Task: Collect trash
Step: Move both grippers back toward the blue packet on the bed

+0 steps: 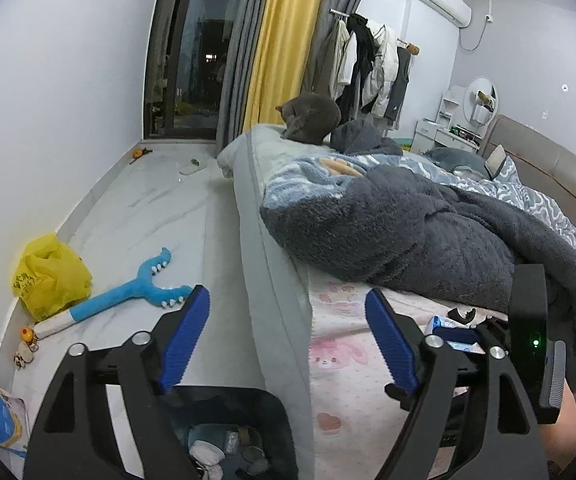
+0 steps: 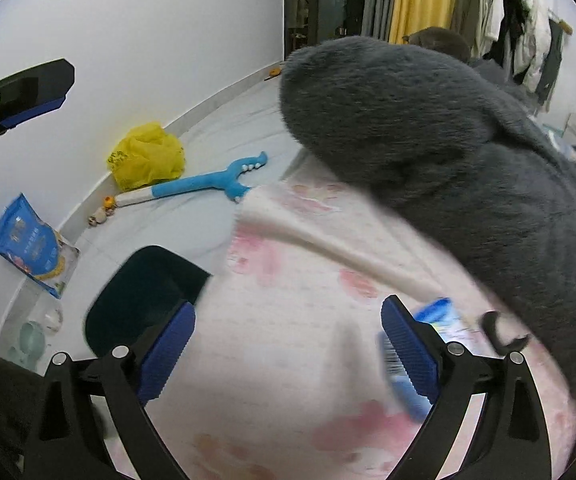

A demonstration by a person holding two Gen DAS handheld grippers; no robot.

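Observation:
My left gripper (image 1: 288, 332) is open and empty, held above a black trash bin (image 1: 232, 436) that stands on the floor beside the bed and holds crumpled tissues. My right gripper (image 2: 288, 344) is open over the pink-patterned sheet (image 2: 288, 360) at the bed's corner. A blue and white wrapper (image 2: 444, 324) lies on the sheet just outside the right finger, also seen in the left wrist view (image 1: 444, 326). A small black curved clip (image 2: 504, 336) lies beside it. The right wrist view is blurred.
A grey fleece blanket (image 1: 428, 236) is heaped on the bed, with a grey cat (image 1: 312, 118) at the far end. On the floor lie a yellow plastic bag (image 1: 48, 276), a blue plush toy (image 1: 128, 292) and a blue food bag (image 2: 28, 244).

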